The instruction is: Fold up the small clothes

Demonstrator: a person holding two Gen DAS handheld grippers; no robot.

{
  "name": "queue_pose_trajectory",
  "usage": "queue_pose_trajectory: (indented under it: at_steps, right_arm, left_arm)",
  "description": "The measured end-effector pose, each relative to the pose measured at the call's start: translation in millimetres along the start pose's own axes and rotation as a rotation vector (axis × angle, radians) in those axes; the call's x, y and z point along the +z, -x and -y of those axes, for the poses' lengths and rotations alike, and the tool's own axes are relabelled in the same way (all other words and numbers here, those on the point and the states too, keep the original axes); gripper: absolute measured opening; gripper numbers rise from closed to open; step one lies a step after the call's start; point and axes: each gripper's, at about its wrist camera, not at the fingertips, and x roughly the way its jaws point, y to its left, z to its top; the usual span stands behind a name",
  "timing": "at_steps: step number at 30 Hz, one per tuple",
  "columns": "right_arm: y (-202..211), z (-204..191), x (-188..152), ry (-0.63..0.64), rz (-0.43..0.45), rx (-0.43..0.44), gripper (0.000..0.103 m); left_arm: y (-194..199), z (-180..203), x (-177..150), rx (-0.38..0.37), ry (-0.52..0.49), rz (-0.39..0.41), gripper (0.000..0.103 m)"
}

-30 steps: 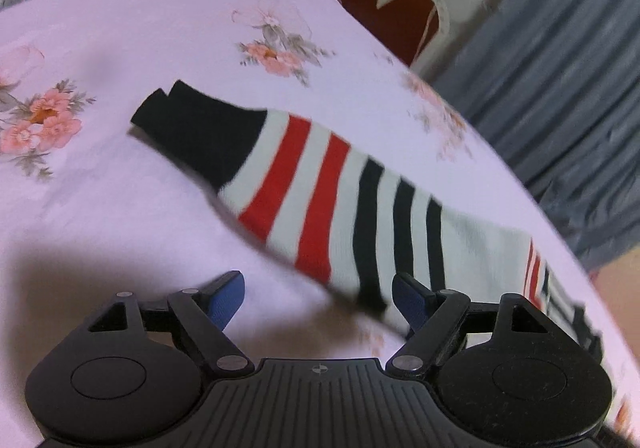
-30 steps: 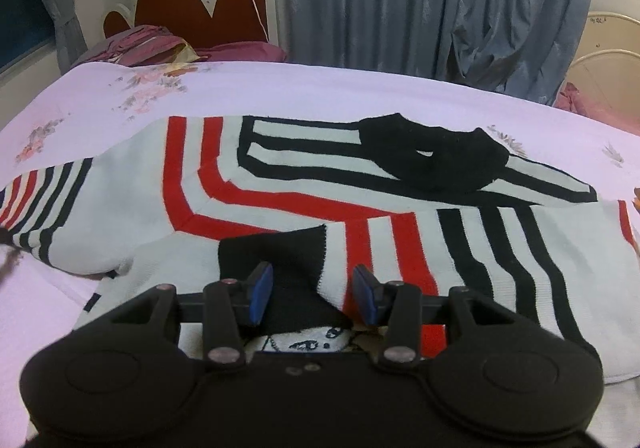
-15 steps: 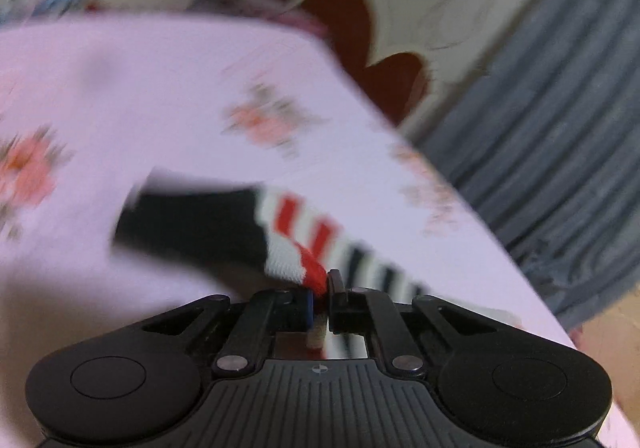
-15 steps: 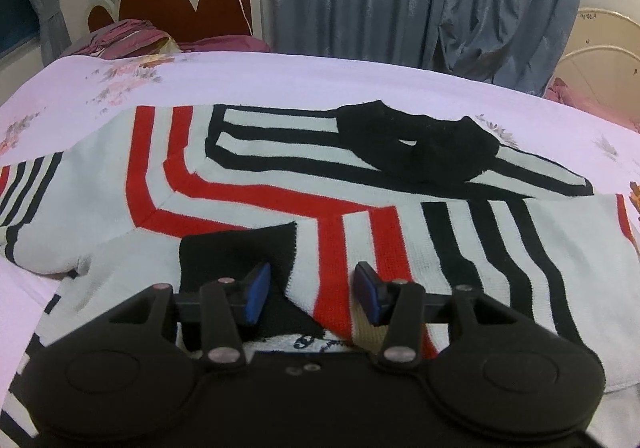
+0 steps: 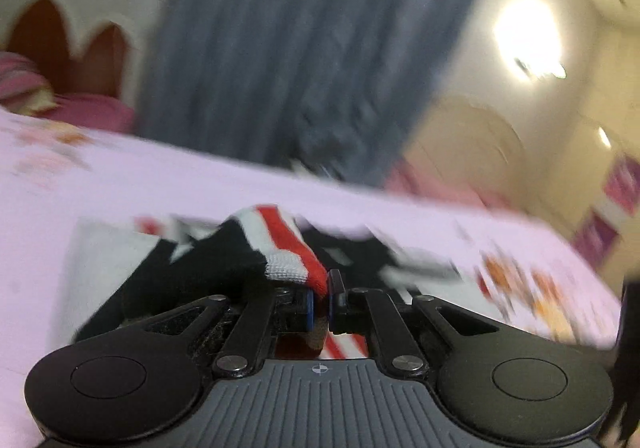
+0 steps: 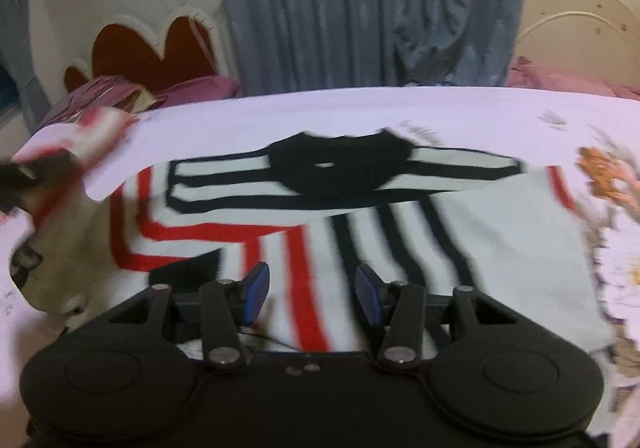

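Left gripper [image 5: 320, 302] angled down, clamped on sleeve [image 5: 294, 254]; right gripper [image 6: 310, 294] apart, above sweater [image 6: 500, 248].

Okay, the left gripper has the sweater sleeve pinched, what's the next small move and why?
Probably carry the striped sleeve on across the sweater's body and lay it flat. The left gripper is shut on the sleeve's edge, and the right gripper hangs open over the body, holding nothing.

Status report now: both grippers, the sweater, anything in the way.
Left gripper shut on sleeve. Right gripper open over sweater, holding nothing. Sweater flat on bedsheet. Nothing in the way.
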Motion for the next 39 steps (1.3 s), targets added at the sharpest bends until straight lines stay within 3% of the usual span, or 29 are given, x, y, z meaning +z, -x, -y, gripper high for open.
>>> queue_pose_trajectory:
  at_steps: [4, 6, 7, 8, 9, 13, 19, 25, 27, 30, 33, 35, 37, 39]
  right_arm:
    - [15, 28, -5, -0.009, 0.003, -0.039, 0.053]
    - [22, 39, -6, -0.026, 0.009, -0.044, 0.055]
    - [24, 44, -7, -0.037, 0.014, -0.042, 0.057]
    - [26, 47, -8, -0.043, 0.015, -0.037, 0.057]
    - [26, 48, -8, -0.047, 0.015, -0.031, 0.057]
    - [24, 37, -8, -0.032, 0.009, 0.021, 0.058]
    - [18, -16, -9, 0.101, 0.01, 0.135, 0.067]
    - [-9, -68, -16, 0.29, 0.012, 0.082, 0.066]
    - [-19, -75, -12, 0.307, 0.007, 0.058, 0.059]
    - [-21, -67, -1, 0.232, 0.006, 0.076, 0.023]
    - [-14, -48, 8, 0.132, 0.034, 0.08, 0.009]
    - [-6, -27, 15, 0.051, 0.059, 0.074, 0.007]
    - [0, -1, 19, -0.041, 0.079, 0.059, 0.007]
    - [2, 27, 19, -0.132, 0.075, 0.032, 0.007]
  left_arm:
    - [-34, 49, -27, -0.017, -0.172, -0.175, 0.01]
    - [-29, 58, -34, -0.01, -0.203, -0.176, 0.034]
    - [-24, 62, -35, -0.006, -0.206, -0.164, 0.06]
    - [-17, 63, -33, 0.007, -0.204, -0.143, 0.074]
    - [-8, 64, -32, 0.013, -0.206, -0.115, 0.075]
    - [20, 50, -28, 0.07, -0.242, -0.087, 0.076]
    - [54, -15, -28, 0.248, -0.151, -0.087, 0.076]
    - [52, -52, -45, 0.34, -0.095, -0.131, 0.076]
    - [44, -54, -51, 0.359, -0.113, -0.144, 0.076]
    - [30, -53, -56, 0.401, -0.158, -0.144, 0.075]
    - [22, -54, -56, 0.406, -0.175, -0.14, 0.074]
    - [19, -55, -55, 0.399, -0.166, -0.134, 0.048]
    - [15, -60, -54, 0.406, -0.146, -0.136, 0.036]
    - [10, -65, -54, 0.399, -0.103, -0.151, 0.032]
